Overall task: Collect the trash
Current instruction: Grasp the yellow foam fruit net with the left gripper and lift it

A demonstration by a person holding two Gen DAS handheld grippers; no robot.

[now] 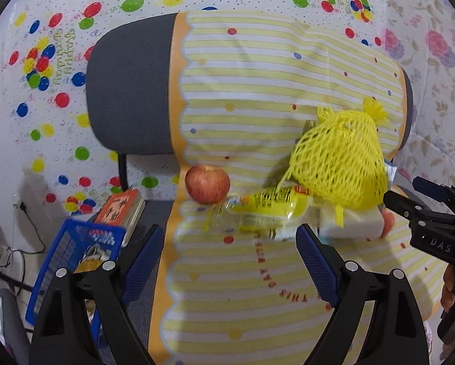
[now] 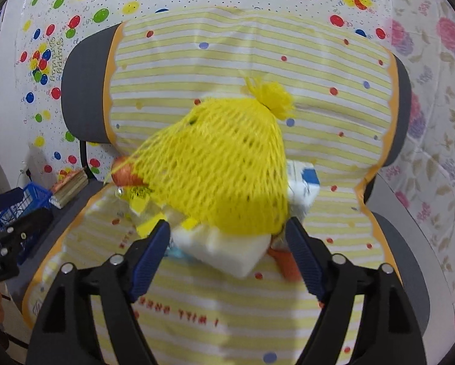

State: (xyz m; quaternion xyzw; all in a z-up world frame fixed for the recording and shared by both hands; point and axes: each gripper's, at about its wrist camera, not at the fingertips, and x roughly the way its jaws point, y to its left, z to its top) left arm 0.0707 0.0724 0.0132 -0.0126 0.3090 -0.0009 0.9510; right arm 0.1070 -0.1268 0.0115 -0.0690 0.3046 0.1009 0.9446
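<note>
Right tongs spread, straddling the trash pile on the chair seat: yellow net bag over a white block, nothing pinched. Left tongs also spread, empty, aimed at the yellow wrapper. Apple beside the pile isn't obvious trash. Blue basket sits left, probably the bin.

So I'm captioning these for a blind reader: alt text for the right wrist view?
An open right gripper points at a yellow mesh bag piled over a white foam block and wrappers on a chair draped in yellow-striped cloth.
</note>
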